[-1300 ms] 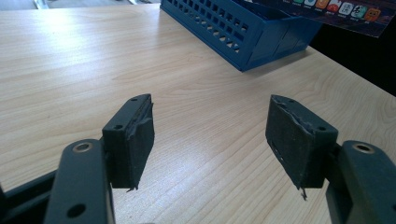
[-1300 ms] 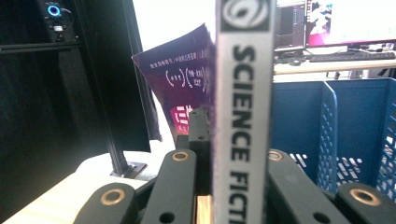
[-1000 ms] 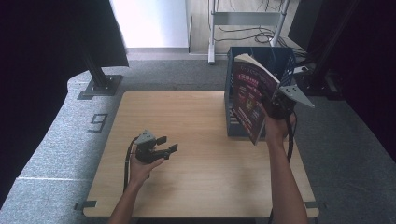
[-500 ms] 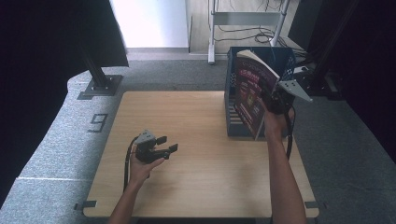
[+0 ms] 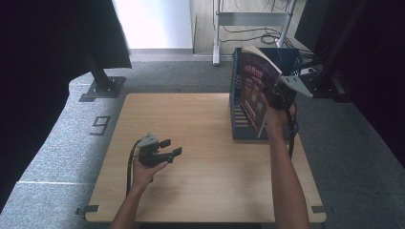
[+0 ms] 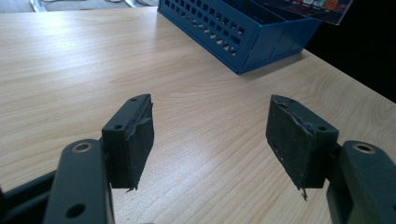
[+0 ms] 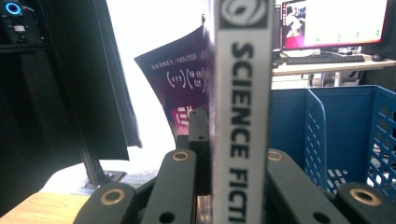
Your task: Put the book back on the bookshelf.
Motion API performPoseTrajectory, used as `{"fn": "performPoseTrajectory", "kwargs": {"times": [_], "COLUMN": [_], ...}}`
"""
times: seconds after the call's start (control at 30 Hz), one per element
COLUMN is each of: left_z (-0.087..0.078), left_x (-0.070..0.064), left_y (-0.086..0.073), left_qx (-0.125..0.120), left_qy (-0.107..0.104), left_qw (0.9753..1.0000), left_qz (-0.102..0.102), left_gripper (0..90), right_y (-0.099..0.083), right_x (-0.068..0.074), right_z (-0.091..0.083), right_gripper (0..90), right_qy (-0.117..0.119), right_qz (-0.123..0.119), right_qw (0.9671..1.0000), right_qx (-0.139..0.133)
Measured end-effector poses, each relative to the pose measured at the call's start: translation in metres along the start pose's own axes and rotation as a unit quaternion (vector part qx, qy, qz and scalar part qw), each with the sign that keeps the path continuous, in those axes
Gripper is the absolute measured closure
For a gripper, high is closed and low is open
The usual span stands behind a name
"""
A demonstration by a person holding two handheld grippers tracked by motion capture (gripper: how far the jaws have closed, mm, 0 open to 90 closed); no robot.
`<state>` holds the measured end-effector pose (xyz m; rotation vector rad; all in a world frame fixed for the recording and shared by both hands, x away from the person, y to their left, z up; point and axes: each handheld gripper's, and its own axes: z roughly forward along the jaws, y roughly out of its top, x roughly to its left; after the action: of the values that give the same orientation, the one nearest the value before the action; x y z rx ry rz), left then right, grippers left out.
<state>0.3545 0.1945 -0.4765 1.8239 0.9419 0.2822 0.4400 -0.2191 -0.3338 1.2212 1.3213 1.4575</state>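
Book (image 5: 255,93) sits pinched in the right gripper (image 5: 277,95), held up over the blue crate (image 5: 239,121) in the high view. Left gripper (image 6: 210,140), in its own view, is spread wide above the table (image 6: 70,60). Right gripper view: jaws squeeze the book's spine (image 7: 240,112).

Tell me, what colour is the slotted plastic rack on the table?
The slotted plastic rack is blue, clearest in the left gripper view.

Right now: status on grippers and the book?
Right gripper shut on book, held above blue rack. Left gripper open, idle over table. Nothing in the way.
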Motion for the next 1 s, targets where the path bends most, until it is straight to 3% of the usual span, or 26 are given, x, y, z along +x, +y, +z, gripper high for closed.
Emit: {"fn": "performPoseTrajectory", "kwargs": {"times": [1.0], "left_z": [-0.006], "left_x": [0.008], "left_y": [0.000], "left_qx": [-0.009], "left_qy": [-0.001], "left_qw": [0.9999], "left_qz": [-0.010], "left_gripper": [32.4], "right_y": [-0.005], "right_x": [-0.001], "right_z": [0.045], "right_gripper": [81.7], "right_qy": [-0.027], "right_qz": [0.004], "right_qw": [0.9994], "right_qx": [-0.021]}}
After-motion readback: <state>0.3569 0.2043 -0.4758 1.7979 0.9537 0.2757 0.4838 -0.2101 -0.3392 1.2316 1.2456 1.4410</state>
